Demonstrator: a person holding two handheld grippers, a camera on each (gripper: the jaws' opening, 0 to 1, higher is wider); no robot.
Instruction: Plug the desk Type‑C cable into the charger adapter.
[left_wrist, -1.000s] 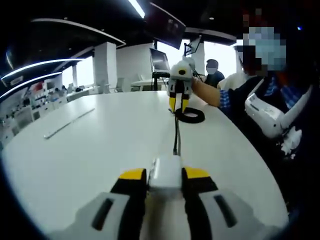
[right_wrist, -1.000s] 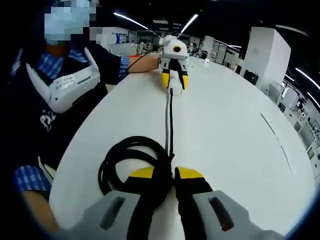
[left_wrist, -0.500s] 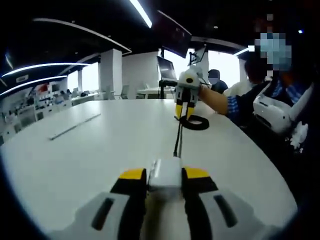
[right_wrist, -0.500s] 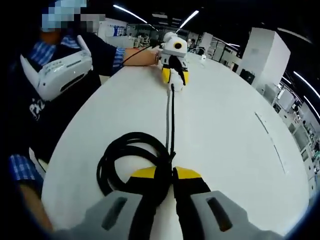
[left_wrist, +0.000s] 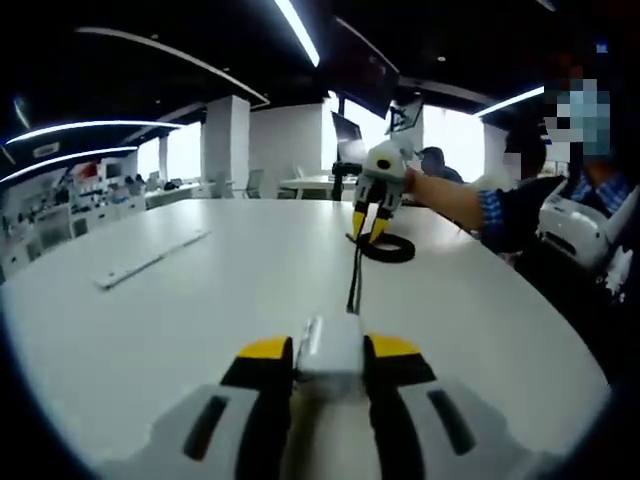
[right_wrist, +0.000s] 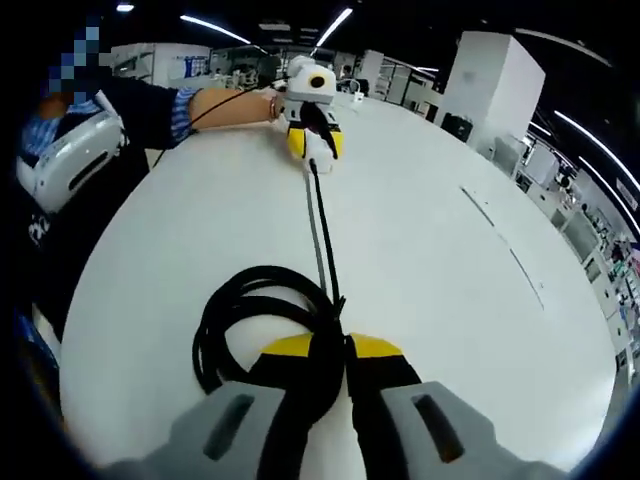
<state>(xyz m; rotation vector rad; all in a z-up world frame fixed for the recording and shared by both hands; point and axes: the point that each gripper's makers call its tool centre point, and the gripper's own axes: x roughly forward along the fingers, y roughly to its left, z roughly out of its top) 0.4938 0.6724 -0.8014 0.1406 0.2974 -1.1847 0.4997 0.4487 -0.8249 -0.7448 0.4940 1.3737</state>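
Note:
My left gripper (left_wrist: 330, 350) is shut on a white charger adapter (left_wrist: 330, 345), low over the white table (left_wrist: 200, 300). A black Type-C cable (left_wrist: 353, 285) runs straight from the adapter's front face to the far right gripper (left_wrist: 368, 228), which stands over the cable's coil (left_wrist: 385, 248). In the right gripper view, my right gripper (right_wrist: 345, 348) is shut on the black cable (right_wrist: 325, 250) beside its coil (right_wrist: 250, 320). The line stretches to the left gripper (right_wrist: 313, 150), held by a person's hand. The cable's end meets the adapter; the plug itself is too small to make out.
A thin grey strip (left_wrist: 150, 260) lies on the table's left, also seen as the strip (right_wrist: 505, 245). A person with a white headset (left_wrist: 580, 225) on the chest stands at the table edge. A monitor (left_wrist: 350, 135) and a seated person (left_wrist: 437, 160) are beyond the table.
Both cameras have tilted and turned a little, so each picture has shifted. The grips on the adapter and the cable are unchanged, and the cable stays stretched between the two grippers.

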